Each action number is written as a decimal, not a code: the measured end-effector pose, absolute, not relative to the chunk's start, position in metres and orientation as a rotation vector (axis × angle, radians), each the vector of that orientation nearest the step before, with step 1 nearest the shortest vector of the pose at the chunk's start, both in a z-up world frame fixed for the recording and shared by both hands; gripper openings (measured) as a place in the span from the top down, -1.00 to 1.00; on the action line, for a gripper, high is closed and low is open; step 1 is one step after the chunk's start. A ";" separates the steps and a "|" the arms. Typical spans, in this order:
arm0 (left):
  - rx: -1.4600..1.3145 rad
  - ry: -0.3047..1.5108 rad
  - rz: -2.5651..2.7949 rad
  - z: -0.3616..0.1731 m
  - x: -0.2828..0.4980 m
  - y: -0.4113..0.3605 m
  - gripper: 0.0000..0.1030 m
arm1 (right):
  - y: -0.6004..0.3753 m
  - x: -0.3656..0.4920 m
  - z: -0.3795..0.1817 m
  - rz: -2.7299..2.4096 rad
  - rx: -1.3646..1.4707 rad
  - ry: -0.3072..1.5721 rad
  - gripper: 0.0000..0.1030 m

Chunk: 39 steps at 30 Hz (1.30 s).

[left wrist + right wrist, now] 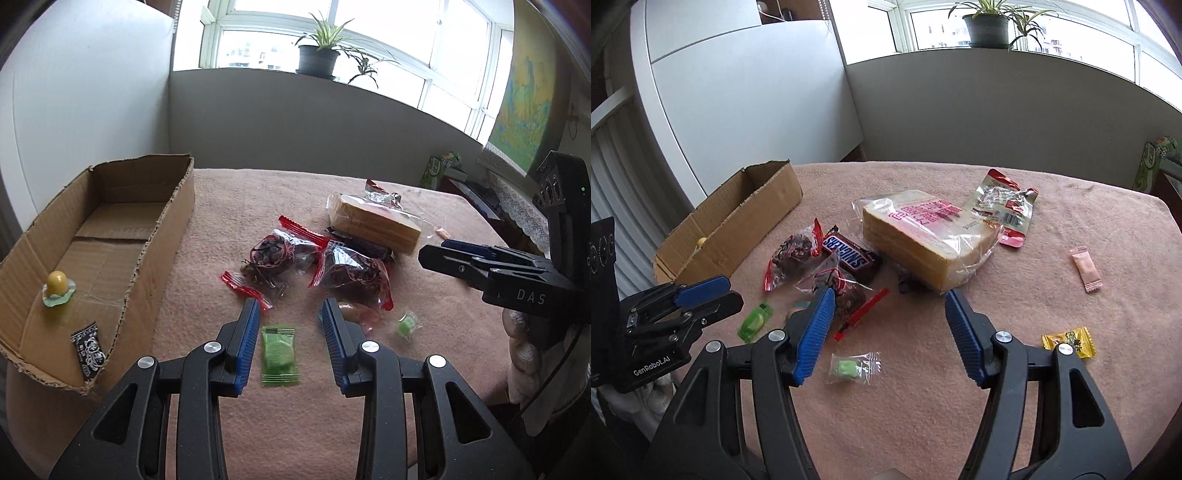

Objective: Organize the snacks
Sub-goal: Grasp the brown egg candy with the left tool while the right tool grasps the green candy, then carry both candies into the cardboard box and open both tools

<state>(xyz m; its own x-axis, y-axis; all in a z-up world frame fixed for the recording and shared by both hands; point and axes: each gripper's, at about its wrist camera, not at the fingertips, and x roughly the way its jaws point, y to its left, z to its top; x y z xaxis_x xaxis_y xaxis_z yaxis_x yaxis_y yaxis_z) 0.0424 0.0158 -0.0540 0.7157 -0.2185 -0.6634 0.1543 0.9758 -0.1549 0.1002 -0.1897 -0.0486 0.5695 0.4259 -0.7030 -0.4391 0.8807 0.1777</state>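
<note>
My left gripper (290,306) hangs open low over the pink cloth, with a flat green packet (279,356) lying loose between its blue pads (247,343); the same packet (755,321) shows beside the left gripper (709,291) in the right wrist view. My right gripper (889,295) stands wide open with nothing in it, just short of the bagged bread (923,236). Two red-edged bags of dark fruit (269,254) (354,273), a Snickers bar (846,253) and a wrapped green candy (849,369) lie around. The cardboard box (147,229) at left holds a yellow jelly cup (57,286) and a black packet (90,350).
A pink packet (1086,271), a yellow candy (1069,341) and a red-and-silver pouch (1001,203) lie on the right half of the table. The right gripper (443,254) reaches in from the right. White panels and a windowsill plant (317,55) stand behind.
</note>
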 end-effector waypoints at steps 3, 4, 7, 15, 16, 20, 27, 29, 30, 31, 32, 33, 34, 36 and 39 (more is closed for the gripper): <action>-0.088 0.759 -0.220 -0.057 0.045 0.009 0.21 | -0.188 0.091 -0.063 0.528 -0.054 0.842 -0.26; -0.089 0.764 -0.223 -0.058 0.047 0.007 0.21 | -0.187 0.088 -0.067 0.538 -0.061 0.848 -0.26; -0.083 0.780 -0.233 -0.061 0.052 0.000 0.21 | -0.179 0.081 -0.074 0.557 -0.101 0.855 -0.26; -0.043 0.826 -0.243 -0.072 0.067 -0.019 0.21 | -0.160 0.075 -0.084 0.548 -0.203 0.846 -0.23; -0.036 0.829 -0.243 -0.073 0.069 -0.021 0.21 | -0.159 0.075 -0.085 0.542 -0.207 0.847 -0.19; -0.031 0.838 -0.240 -0.076 0.073 -0.024 0.21 | -0.157 0.076 -0.088 0.535 -0.219 0.847 -0.14; -0.032 0.845 -0.254 -0.080 0.075 -0.029 0.21 | -0.153 0.075 -0.090 0.523 -0.238 0.838 -0.03; -0.026 0.861 -0.265 -0.084 0.076 -0.032 0.27 | -0.154 0.076 -0.089 0.523 -0.233 0.839 0.01; -0.014 0.866 -0.266 -0.086 0.075 -0.034 0.33 | -0.154 0.076 -0.089 0.523 -0.234 0.840 0.04; -0.003 0.857 -0.258 -0.087 0.074 -0.035 0.39 | -0.154 0.076 -0.089 0.524 -0.232 0.838 0.06; -0.004 0.855 -0.257 -0.086 0.074 -0.036 0.39 | -0.155 0.076 -0.088 0.523 -0.228 0.837 0.12; -0.009 0.856 -0.258 -0.086 0.074 -0.035 0.39 | -0.155 0.077 -0.088 0.524 -0.224 0.838 0.18; -0.013 0.856 -0.259 -0.086 0.074 -0.034 0.39 | -0.156 0.077 -0.088 0.526 -0.220 0.840 0.19; -0.013 0.854 -0.258 -0.086 0.074 -0.034 0.39 | -0.156 0.078 -0.088 0.527 -0.216 0.841 0.24; -0.007 0.848 -0.256 -0.086 0.073 -0.035 0.40 | -0.156 0.077 -0.088 0.525 -0.214 0.839 0.36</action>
<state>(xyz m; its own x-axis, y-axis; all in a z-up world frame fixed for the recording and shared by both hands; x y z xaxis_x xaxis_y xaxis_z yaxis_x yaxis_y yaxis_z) 0.0734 -0.0347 -0.0863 0.6328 -0.2265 -0.7405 0.2211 0.9693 -0.1076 0.0772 -0.1561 -0.0877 0.5510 0.3574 -0.7541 -0.5218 0.8527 0.0228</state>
